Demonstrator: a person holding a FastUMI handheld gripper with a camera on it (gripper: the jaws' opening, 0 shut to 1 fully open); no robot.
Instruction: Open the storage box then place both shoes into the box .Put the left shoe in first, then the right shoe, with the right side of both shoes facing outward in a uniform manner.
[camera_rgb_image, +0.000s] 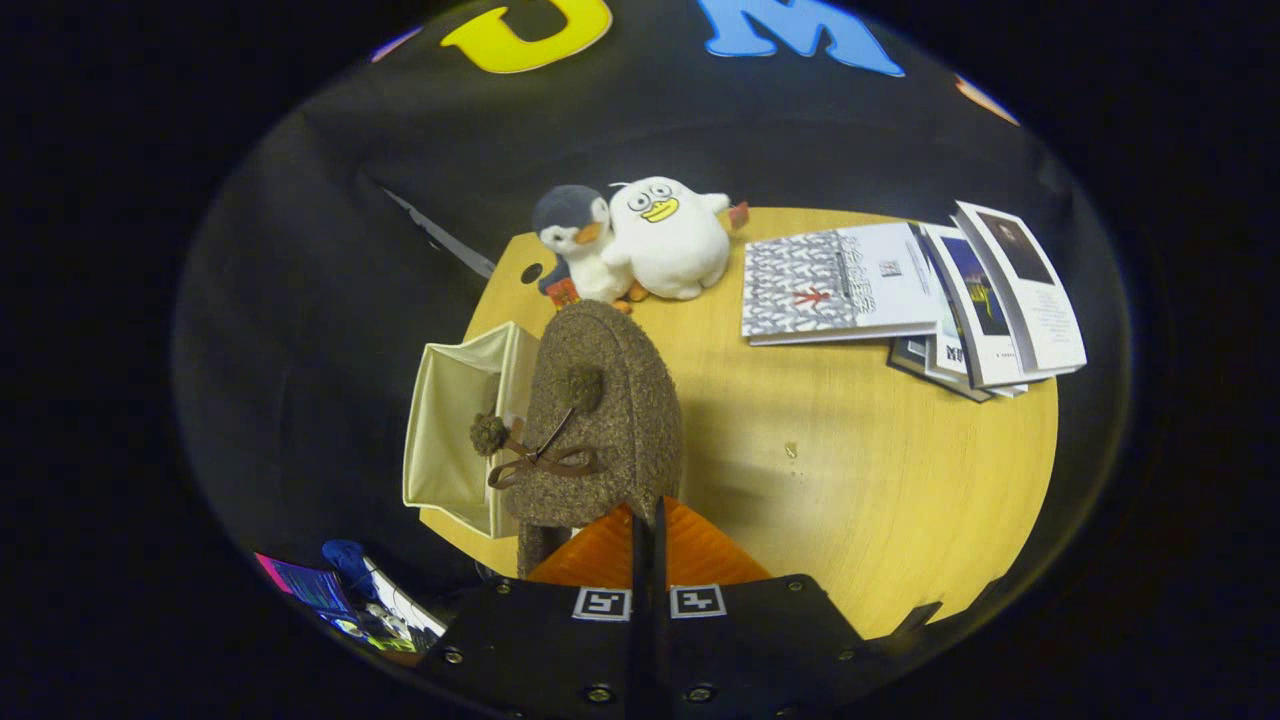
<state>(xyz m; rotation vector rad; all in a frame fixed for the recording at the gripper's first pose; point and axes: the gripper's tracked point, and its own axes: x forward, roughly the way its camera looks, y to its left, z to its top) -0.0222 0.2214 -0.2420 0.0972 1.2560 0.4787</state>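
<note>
We have the storage box (455, 425) open at the table's (850, 480) edge and our gripper (647, 525) pinching a brown shoe (600, 420) by its heel beside the box, not yet inside.

the brown felt slipper with pompoms (600, 420) hides part of the open cream fabric storage box (450, 430) and where the gripper (647, 535) fingers grip it; the box's inside is unclear.

Black screwed housing, two square markers
</note>
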